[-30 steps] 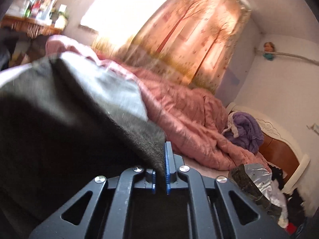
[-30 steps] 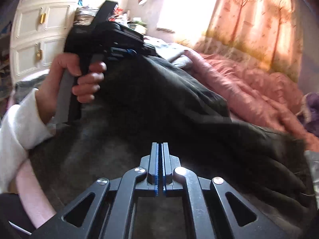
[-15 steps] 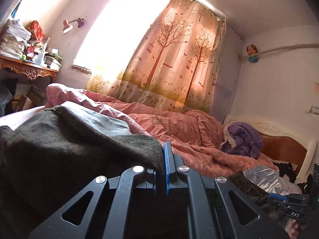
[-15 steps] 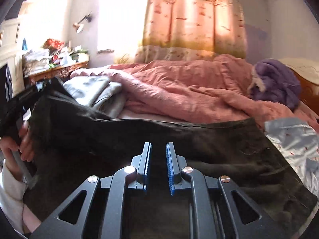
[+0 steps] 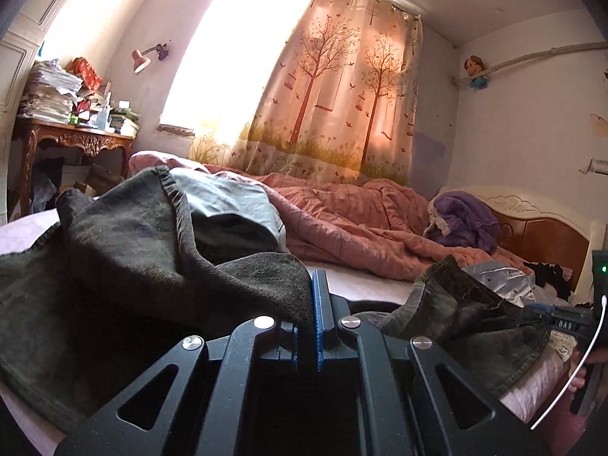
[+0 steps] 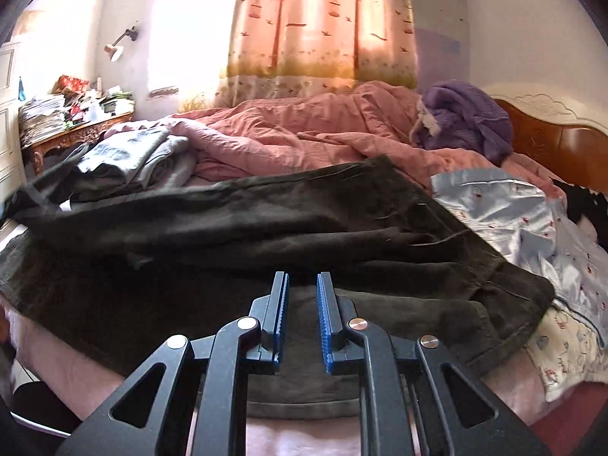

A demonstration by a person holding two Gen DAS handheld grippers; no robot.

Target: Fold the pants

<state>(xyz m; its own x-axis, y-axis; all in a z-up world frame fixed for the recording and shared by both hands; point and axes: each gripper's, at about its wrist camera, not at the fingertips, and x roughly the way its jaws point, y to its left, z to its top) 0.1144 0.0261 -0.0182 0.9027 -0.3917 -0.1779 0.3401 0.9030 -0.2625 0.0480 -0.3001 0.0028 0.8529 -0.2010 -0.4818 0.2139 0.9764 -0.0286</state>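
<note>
The left gripper [image 5: 309,300] pinches a hem of the dark pants [image 6: 266,228]; the right gripper [image 6: 302,304] is opening, nothing between its jaws. The pants lie across the bed [image 6: 304,433], doubled lengthwise it seems, cross-folds left. Beyond the pants sits a pink quilt [image 6: 304,129]; beside them folded grey clothes [image 6: 129,155] and a pale floral cloth [image 6: 532,220] crowd the space.

One pants [image 6: 266,228], two grippers (one lamp [image 5: 141,61]).
</note>
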